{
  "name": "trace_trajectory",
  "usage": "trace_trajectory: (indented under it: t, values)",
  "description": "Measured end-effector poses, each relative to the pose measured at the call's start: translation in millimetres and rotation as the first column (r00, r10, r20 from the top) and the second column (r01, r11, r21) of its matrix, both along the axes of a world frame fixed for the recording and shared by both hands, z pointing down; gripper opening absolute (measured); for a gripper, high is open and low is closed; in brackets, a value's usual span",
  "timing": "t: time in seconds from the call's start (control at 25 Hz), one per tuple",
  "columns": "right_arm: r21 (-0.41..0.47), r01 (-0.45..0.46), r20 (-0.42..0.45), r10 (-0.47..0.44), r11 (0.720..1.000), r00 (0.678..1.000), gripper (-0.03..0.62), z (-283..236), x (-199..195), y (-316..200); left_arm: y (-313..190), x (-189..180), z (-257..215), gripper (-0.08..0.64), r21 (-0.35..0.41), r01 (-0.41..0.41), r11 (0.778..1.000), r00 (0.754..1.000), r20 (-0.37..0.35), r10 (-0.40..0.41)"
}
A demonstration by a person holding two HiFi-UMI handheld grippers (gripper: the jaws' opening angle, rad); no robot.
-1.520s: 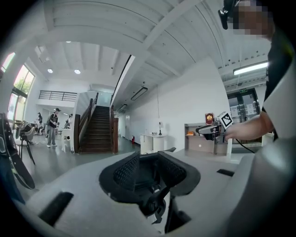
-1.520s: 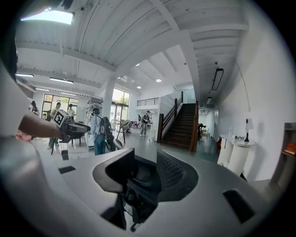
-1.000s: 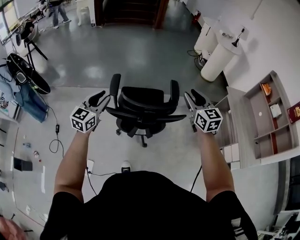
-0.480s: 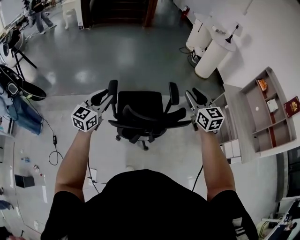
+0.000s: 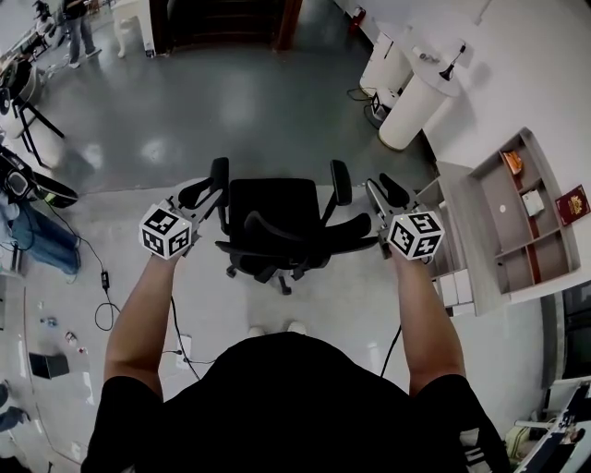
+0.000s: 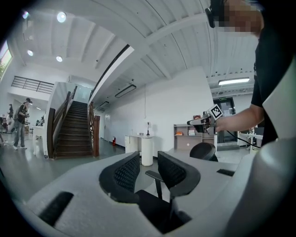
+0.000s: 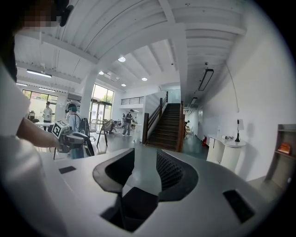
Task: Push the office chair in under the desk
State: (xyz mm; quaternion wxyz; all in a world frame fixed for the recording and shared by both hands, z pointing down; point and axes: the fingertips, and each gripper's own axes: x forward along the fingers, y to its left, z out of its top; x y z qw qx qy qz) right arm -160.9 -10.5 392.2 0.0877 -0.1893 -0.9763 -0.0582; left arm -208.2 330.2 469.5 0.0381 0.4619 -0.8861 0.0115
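The black office chair point(image 5: 277, 222) stands on the floor straight ahead of me, backrest toward me and armrests pointing away. My left gripper point(image 5: 200, 196) is level beside its left armrest point(image 5: 220, 178). My right gripper point(image 5: 381, 196) is level just outside the right armrest point(image 5: 341, 181). The backrest's curved top runs between the two marker cubes, its right end close against the right gripper's body. Both jaws stand apart. In the left gripper view a thin black chair post point(image 6: 159, 187) shows in the gap of the left gripper point(image 6: 148, 173), unpinched. Only floor shows between the right gripper's point(image 7: 145, 173) pads.
A grey shelf unit point(image 5: 517, 217) stands close on the right, with a white rounded counter point(image 5: 411, 111) beyond it. A cable point(image 5: 103, 286) and bags and stands point(image 5: 28, 185) lie at the left. A dark staircase point(image 5: 222, 17) and a person point(image 5: 78, 32) are far ahead.
Chair and both grippers have moved forward across the floor together, and the chair now sits squarer to me. My feet have come into view under it. Jaw gaps look unchanged.
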Motion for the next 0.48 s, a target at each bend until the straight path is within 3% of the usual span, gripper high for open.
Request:
trace_trajectory:
  t: [0.48]
  values:
    - [-0.023,0.019,-0.003,-0.019,1.000,1.000,0.156,3.9,-8.6,-21.0,-12.9,2.7,-3.3,0.132,-0.070,0.002,0.998,1.000,-0.001,-0.002]
